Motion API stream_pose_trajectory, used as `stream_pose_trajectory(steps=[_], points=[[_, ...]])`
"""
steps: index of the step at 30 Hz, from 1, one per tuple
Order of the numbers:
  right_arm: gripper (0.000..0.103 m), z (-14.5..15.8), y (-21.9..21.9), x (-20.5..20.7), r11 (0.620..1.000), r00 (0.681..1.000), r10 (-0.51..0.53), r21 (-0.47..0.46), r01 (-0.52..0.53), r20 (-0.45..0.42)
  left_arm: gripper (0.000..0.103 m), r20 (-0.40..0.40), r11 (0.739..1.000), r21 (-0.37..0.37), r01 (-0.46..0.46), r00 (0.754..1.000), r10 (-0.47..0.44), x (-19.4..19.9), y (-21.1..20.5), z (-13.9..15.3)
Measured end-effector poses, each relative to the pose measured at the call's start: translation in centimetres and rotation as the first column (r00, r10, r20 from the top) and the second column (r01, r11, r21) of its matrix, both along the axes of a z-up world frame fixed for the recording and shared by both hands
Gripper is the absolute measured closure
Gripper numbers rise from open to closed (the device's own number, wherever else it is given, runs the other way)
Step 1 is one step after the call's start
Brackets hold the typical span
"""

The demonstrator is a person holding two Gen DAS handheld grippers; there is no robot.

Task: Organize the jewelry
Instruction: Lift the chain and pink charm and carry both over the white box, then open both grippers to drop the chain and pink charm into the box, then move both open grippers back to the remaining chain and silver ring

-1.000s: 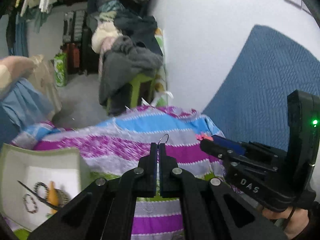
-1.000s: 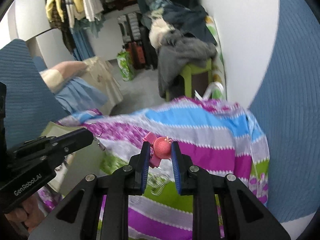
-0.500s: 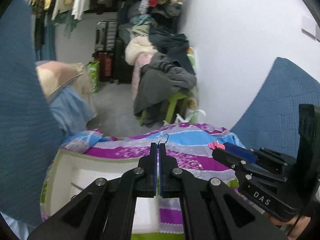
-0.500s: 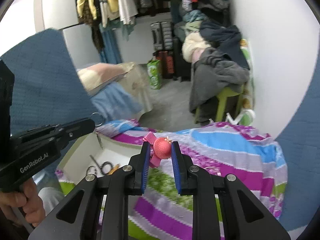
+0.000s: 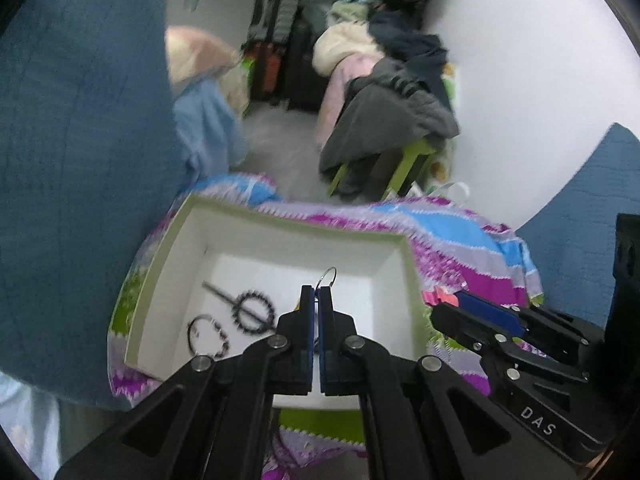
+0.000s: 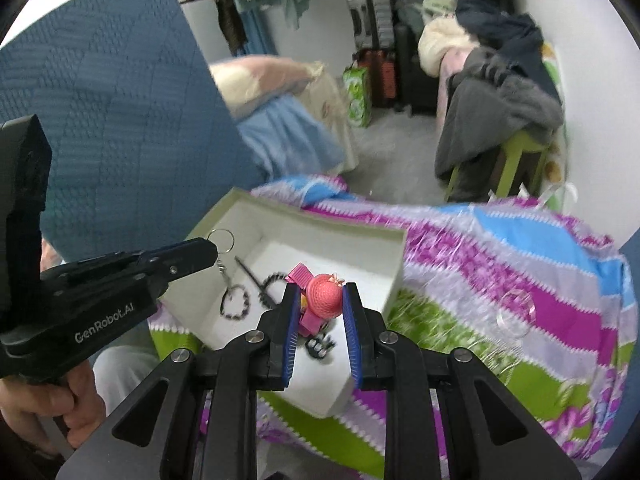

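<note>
Over the striped bedspread (image 6: 520, 264), your two grippers hang above the open white box (image 5: 276, 236), where bracelets (image 5: 208, 338) already lie. Your left gripper (image 5: 316, 300) has its fingers clamped on a key ring (image 6: 221, 240); your right gripper (image 6: 320, 312) pinches a pink hair clip (image 6: 324, 296). Delivery looks underway: next, lower each piece and part the fingers.

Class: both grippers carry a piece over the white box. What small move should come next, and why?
Probably lower the left gripper a little and open it. Its fingers are shut on the key ring, which hangs above the white box where the beaded bracelets lie. The right gripper holds the pink hair clip.
</note>
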State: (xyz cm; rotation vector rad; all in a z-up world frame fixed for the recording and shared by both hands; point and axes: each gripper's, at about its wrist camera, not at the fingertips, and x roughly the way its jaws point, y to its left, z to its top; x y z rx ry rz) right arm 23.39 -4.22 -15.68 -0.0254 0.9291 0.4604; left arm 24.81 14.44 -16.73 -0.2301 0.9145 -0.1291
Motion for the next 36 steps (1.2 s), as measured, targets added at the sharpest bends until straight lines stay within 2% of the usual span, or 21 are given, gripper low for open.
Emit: stream_pose_trajectory(steps=[6,10,13,18,19,20,22,24,29,36], points=[[0.083,-2.5,0.4,0.2,1.000,0.997,-0.003,-0.007,0.003,-0.080,0.103,-0.070,1.000,0.008,-0.001,0.998,0.001,-0.3,0.6,-2.8],[0.083,-3.1,0.3,0.3,1.000,0.994,0.004,0.008,-0.003,-0.111,0.103,-0.082,1.000,0.024,-0.003,0.997,0.005,-0.6,0.3,-3.4],[0.073,-2.5,-0.4,0.3,0.999,0.994,0.013,0.043,-0.009,-0.109,0.101,-0.066,0.999,0.041,-0.006,0.998,0.009,-0.6,0.0,-2.9],[0.073,0.3,-2.5,0.3,0.997,0.999,0.014,0.080,-0.010,-0.046,0.099,-0.048,1.000,0.029,0.005,0.999,-0.004,-0.2,-1.9,-1.4],[0.072,1.0,-3.3,0.3,0.996,1.000,0.003,0.086,0.000,-0.029,0.090,-0.041,1.000,0.027,0.011,0.999,-0.009,-0.2,-2.5,-1.1],[0.071,1.6,-4.3,0.4,0.996,1.000,-0.010,0.094,0.011,-0.016,0.069,-0.031,0.999,0.026,0.020,0.999,-0.019,-0.1,-3.2,-0.7],[0.071,2.7,-6.3,0.7,0.994,0.999,-0.035,0.103,0.034,0.007,0.042,0.010,0.998,0.037,0.043,0.999,-0.043,-0.3,-5.0,0.1],[0.070,3.6,-8.4,1.0,0.993,0.997,-0.067,0.097,0.064,0.031,0.041,0.043,0.996,0.043,0.072,0.996,-0.074,-0.4,-7.2,0.9],[0.069,4.8,-14.6,1.9,0.984,0.984,-0.163,0.087,0.157,0.069,0.042,0.074,0.990,-0.004,0.141,0.987,-0.141,-0.1,-12.1,1.9],[0.069,3.8,-21.8,2.7,0.966,0.964,-0.253,0.078,0.247,0.080,0.043,0.079,0.971,-0.062,0.229,0.971,-0.224,0.5,-18.4,1.1]])
